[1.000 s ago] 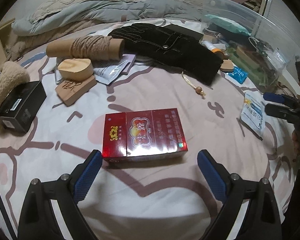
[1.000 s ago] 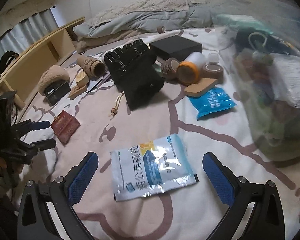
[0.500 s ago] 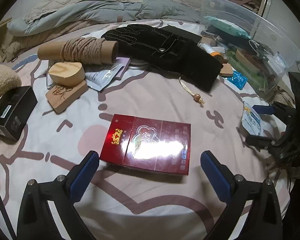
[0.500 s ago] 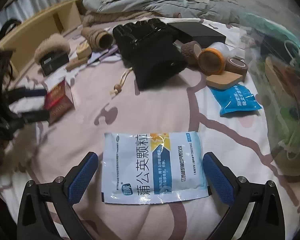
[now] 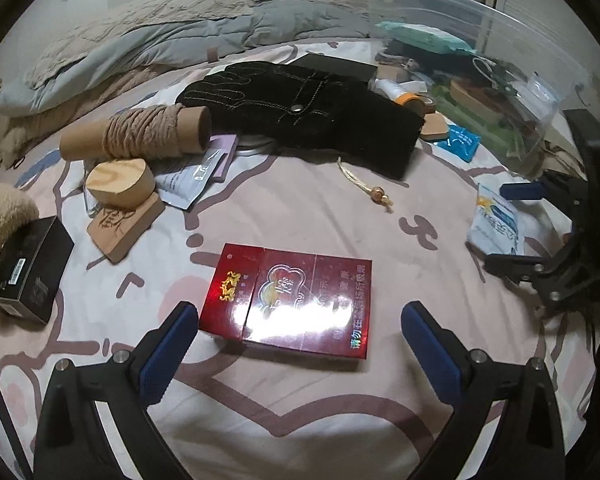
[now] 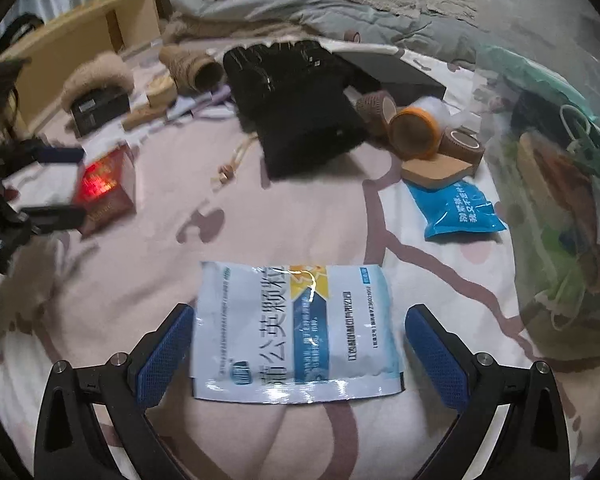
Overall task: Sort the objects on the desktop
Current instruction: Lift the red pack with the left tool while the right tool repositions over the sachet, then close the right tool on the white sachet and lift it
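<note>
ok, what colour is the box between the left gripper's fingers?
Dark red with gold print, glossy box; clearest in the left wrist view.

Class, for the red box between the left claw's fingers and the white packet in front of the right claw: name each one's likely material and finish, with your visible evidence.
Red box: probably cardboard under a glossy film wrap; crisp edges and a bright glare patch suggest it.
White packet: probably a thin plastic or foil laminate, glossy; it lies flat with crinkled highlights and a sealed edge strip.

In the left wrist view, the cigarette pack [image 5: 288, 300] lies on the bedsheet [image 5: 300, 216], with the glove [image 5: 300, 112] behind it. The boxed item [image 5: 28, 268] lies to its left, the sachet [image 5: 496, 220] to its right, and the storage bin [image 5: 500, 64] sits behind the sachet.
</note>
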